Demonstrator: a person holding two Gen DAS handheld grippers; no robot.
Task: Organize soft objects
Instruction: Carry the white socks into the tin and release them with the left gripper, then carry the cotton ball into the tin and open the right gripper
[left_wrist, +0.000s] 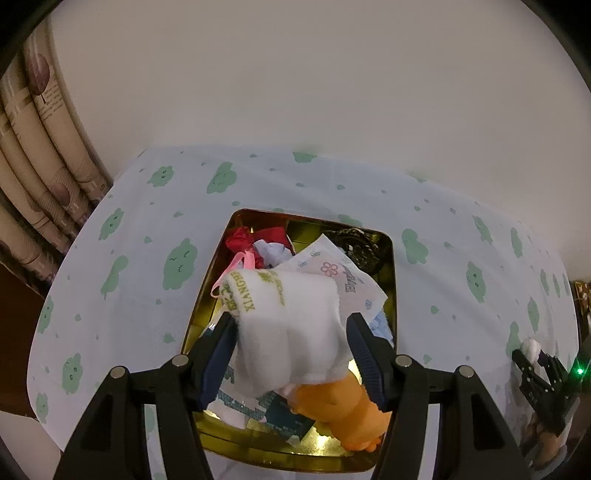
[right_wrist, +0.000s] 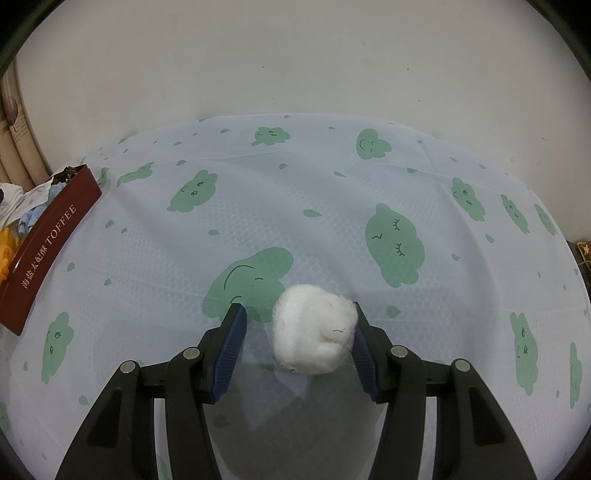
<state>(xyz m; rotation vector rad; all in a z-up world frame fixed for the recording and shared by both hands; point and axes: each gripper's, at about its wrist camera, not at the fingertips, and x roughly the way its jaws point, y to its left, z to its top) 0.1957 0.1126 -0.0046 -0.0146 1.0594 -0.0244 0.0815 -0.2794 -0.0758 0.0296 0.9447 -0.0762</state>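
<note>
Cloth (left_wrist: 291, 325), white and soft, is seen between the wide-open jaws of the left claw (left_wrist: 291, 354), above the gold tin (left_wrist: 388, 280); a firm pinch is not seen. The claw should be lifted straight up, so the cloth is left in the tin. The cotton ball (right_wrist: 314, 330) is seen between the half-open jaws of the right claw (right_wrist: 299, 343). Only the right pad is touched, so it is not yet squeezed. A soft squeeze is best.
</note>
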